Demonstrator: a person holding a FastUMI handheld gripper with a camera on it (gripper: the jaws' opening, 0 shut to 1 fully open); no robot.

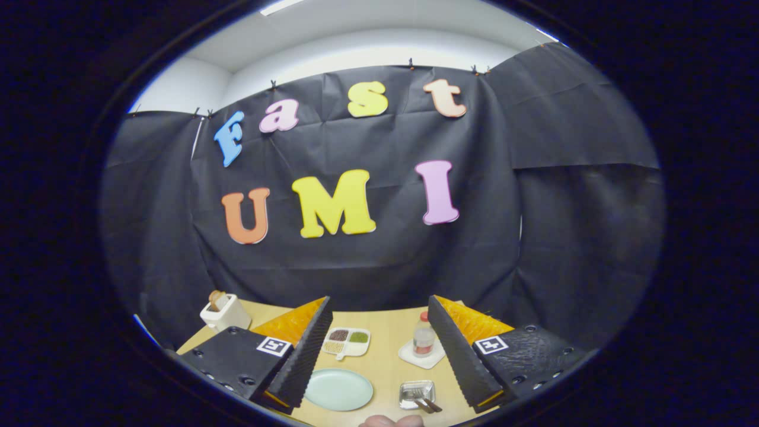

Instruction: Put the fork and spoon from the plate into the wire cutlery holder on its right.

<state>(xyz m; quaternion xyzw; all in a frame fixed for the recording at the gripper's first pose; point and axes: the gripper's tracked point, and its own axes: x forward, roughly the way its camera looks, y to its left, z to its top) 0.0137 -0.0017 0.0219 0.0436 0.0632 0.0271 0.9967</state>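
The gripper (379, 350) is hanging above a light wooden table (385, 356) with its two fingers standing wide apart. The jaws are spread fully, and nothing is sitting between them or touching them; they are holding nothing.

Between the fingers, down on the table, one pale green plate (338, 389) is lying close to the left finger. Its surface is looking bare. To the right of the plate, near the right finger, one small metal cutlery holder (417, 395) is standing, and two handles of cutlery (428, 405) are sticking out of it, leaning toward the near edge of the table. I cannot tell which one is the fork and which one is the spoon, because they are too small.

Farther away, beyond the plate, one white divided dish (347, 341) is sitting with three small portions in it: one dark, one green and one pale. To the right of this dish, one small bottle (423, 337) with a red cap is standing upright on one white square coaster (421, 354).

Beyond the left finger, near the far left corner of the table, one white box-shaped container (225, 312) is standing with something brown and round on its top.

At the near edge of the table, below the cutlery holder, a small part of a person's hand (391, 421) is showing.
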